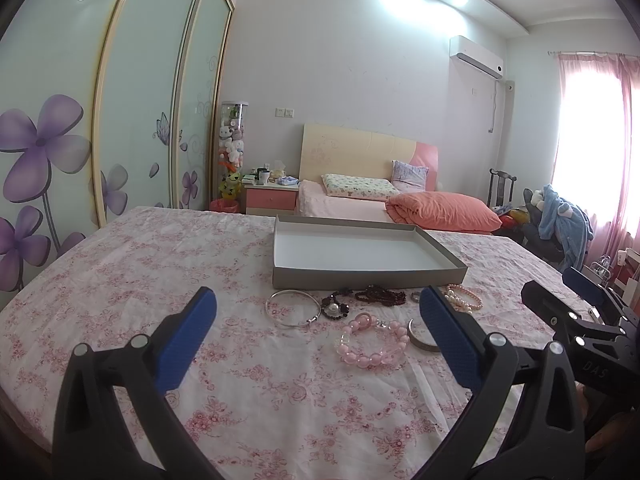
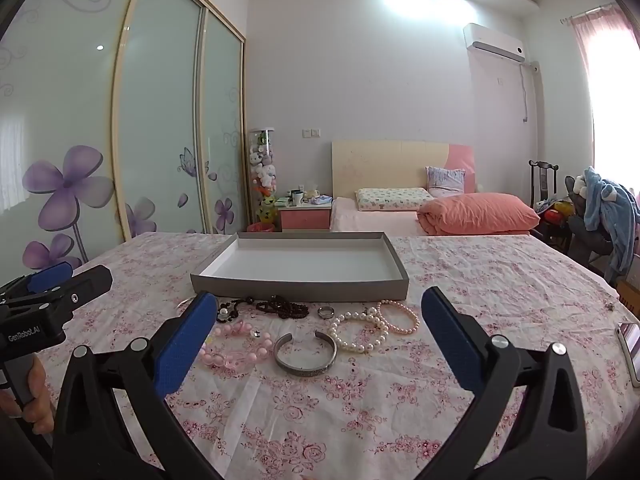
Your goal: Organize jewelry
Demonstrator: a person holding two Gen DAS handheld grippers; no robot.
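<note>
Both tongs wide open, gripping nothing — jewelry on the cloth before the tray.

We see the left gripper (image 1: 316, 320) and right gripper (image 2: 316, 320) hovering over the floral tablecloth (image 2: 500, 292). The gray tray (image 2: 300, 284) sits just behind the jewelry. Right view shows the silver cuff (image 2: 305, 354) whole; in left view a finger hides part of it. Thin silver bangle (image 1: 294, 307) is clear only on left — pink bead bracelet (image 1: 374, 343) lies nearby.

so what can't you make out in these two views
- Cuff: left wrist view, mostly behind the left gripper's right finger.
- Thin bangle: right wrist view, mostly behind the right gripper's left finger.
- Ring: too small for detail.
- Phone: cut off by the right edge.
</note>
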